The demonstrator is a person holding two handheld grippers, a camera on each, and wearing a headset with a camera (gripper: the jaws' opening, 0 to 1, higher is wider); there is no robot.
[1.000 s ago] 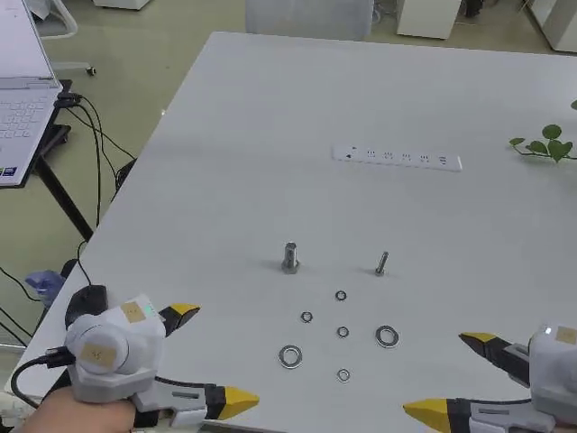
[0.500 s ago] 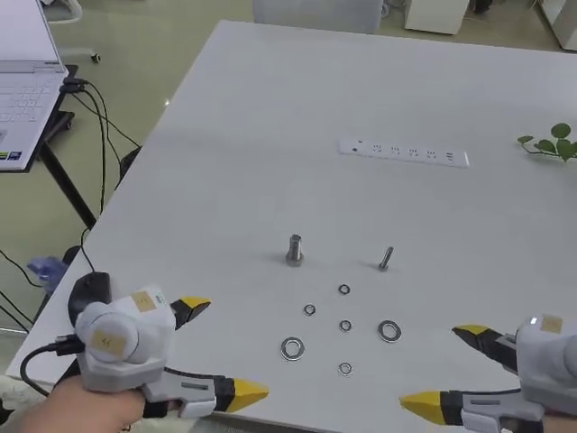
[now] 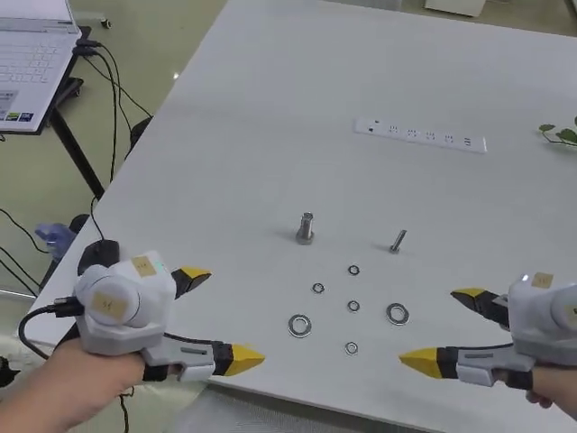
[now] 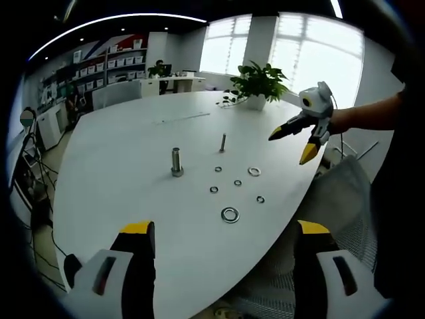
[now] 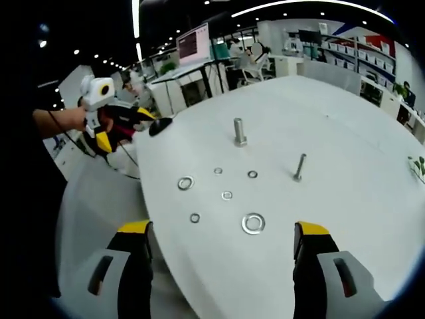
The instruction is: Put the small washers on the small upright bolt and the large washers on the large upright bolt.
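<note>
A thick upright bolt (image 3: pixel 306 228) and a thin upright bolt (image 3: pixel 398 241) stand mid-table. In front of them lie two large washers (image 3: pixel 299 325) (image 3: pixel 398 314) and several small washers (image 3: pixel 353 306). My left gripper (image 3: pixel 230 316) is open and empty at the near left edge, short of the washers. My right gripper (image 3: pixel 431 327) is open and empty at the near right edge. The left gripper view shows the thick bolt (image 4: pixel 176 162), a large washer (image 4: pixel 230 214) and the right gripper (image 4: pixel 289 148). In the right gripper view are the thin bolt (image 5: pixel 299 167), a large washer (image 5: pixel 253 223) and the left gripper (image 5: pixel 129 129).
A white power strip (image 3: pixel 420 136) lies across the white table (image 3: pixel 252 117) beyond the bolts. A plant's leaves (image 3: pixel 563 134) reach in at the far right. A laptop (image 3: pixel 32 54) on a stand with trailing cables sits off the table's left side.
The head camera has moved forward and tilted down, shifting the whole scene. My right gripper has edged a little closer to the washers. Both grippers stay open and empty.
</note>
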